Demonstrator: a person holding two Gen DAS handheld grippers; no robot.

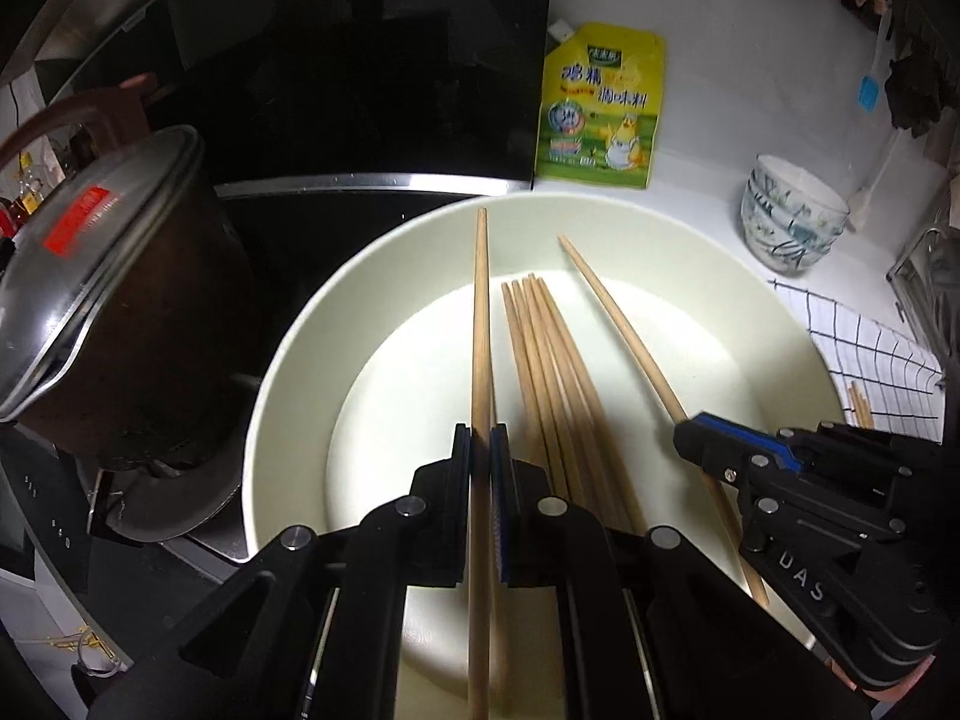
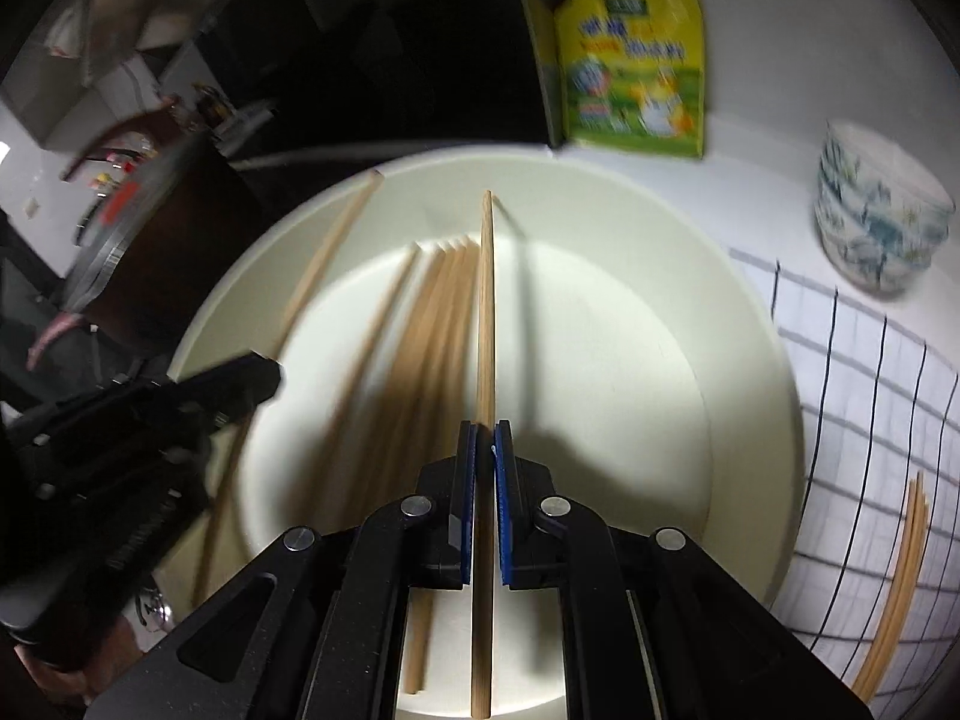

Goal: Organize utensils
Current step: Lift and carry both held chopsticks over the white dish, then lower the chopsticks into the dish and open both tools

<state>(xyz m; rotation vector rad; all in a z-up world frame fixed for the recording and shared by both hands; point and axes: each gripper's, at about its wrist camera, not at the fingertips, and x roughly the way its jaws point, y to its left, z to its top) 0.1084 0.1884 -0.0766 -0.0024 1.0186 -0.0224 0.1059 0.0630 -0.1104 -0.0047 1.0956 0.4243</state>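
A wide cream basin [image 1: 282,360] [image 2: 750,312] holds several wooden chopsticks [image 1: 552,360] [image 2: 420,336] lying in a bundle on its bottom. My left gripper [image 1: 481,441] is shut on one chopstick [image 1: 480,300], which points forward over the basin. It shows at the left of the right wrist view as the left gripper [image 2: 258,378] with its chopstick [image 2: 336,246]. My right gripper [image 2: 485,438] is shut on another chopstick [image 2: 486,300], also over the basin. In the left wrist view that right gripper [image 1: 696,438] holds its chopstick [image 1: 618,318] slanting.
A lidded dark pot [image 1: 114,276] stands on the black stove left of the basin. A yellow seasoning pouch [image 1: 600,102] leans on the wall behind. Stacked patterned bowls [image 1: 792,216] sit at the right. A checked cloth [image 2: 864,420] with more chopsticks [image 2: 894,588] lies right of the basin.
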